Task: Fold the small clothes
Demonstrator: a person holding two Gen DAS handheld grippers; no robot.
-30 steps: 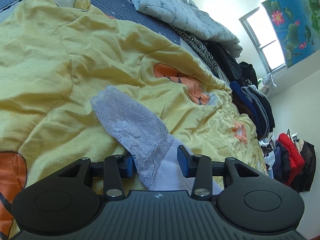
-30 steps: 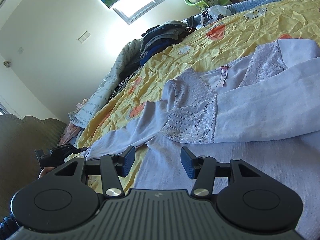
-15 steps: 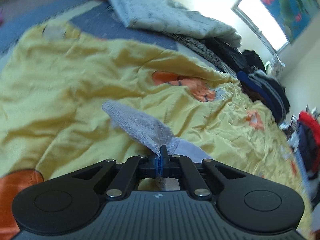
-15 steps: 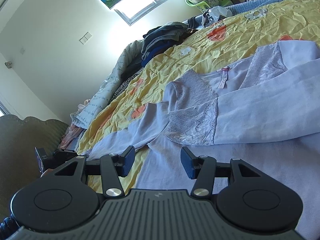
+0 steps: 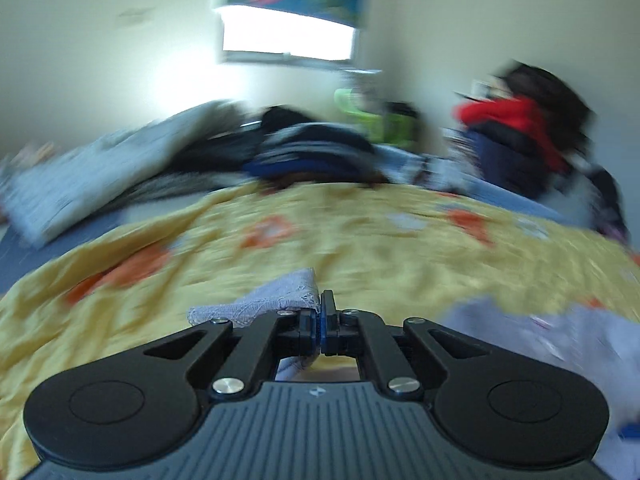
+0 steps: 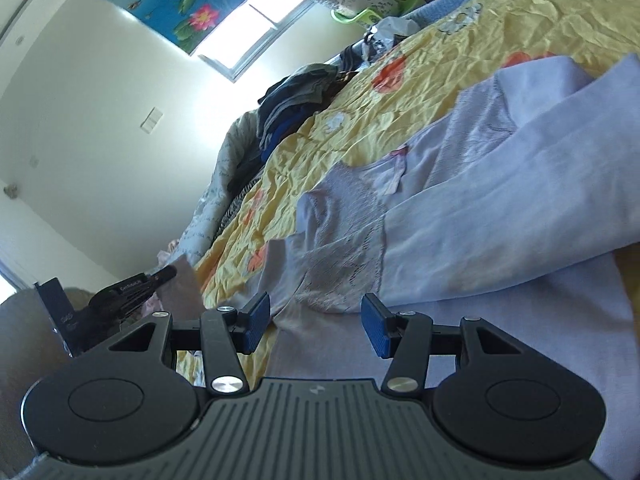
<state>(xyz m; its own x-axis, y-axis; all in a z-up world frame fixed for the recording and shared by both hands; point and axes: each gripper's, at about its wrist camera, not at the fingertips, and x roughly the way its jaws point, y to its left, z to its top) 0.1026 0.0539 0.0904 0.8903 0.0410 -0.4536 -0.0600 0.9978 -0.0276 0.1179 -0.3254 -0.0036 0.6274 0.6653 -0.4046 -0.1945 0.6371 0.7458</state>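
Here, left claw (image 5: 321,312) on lace cuff (image 5: 272,300).

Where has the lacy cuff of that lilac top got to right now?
In the left wrist view the lacy cuff is pinched in the shut left gripper, lifted above the yellow quilt.

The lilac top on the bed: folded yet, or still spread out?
Partly folded: one sleeve lies across the top; the left gripper pinches the other's lace cuff.
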